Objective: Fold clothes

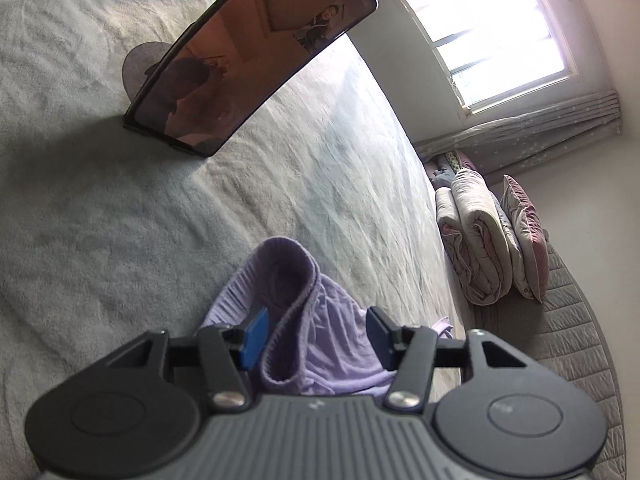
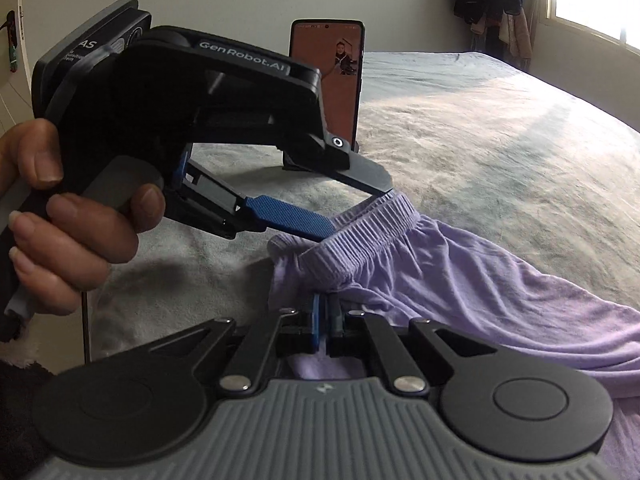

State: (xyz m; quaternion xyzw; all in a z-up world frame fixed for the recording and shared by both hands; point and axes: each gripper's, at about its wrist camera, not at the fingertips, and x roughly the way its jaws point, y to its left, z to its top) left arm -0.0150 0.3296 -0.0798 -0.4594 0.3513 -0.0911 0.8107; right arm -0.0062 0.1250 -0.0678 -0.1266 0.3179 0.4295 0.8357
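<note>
On the bed [image 1: 120, 208], our right gripper's [image 2: 326, 318] fingers clamped on the lilac shorts [image 2: 460, 272], their waistband between our left gripper's [image 1: 316, 334] wide-spread fingers.

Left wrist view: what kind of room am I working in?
Most likely a bedroom: a wide bed under a pale grey fleece blanket, rolled quilts and a pink pillow stacked by the wall, and a curtained window.

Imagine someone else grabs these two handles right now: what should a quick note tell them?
Left gripper: open, its blue pads either side of the ribbed waistband, not pressing.
Right gripper: shut on the lilac soft cotton shorts just below the waistband.
The shorts lie crumpled on the pale grey fleecy bedspread; a black phone stands propped behind.
Done: one side gripped.
Left: probably close the left gripper on the waistband, spread the shorts flat, then fold.
</note>
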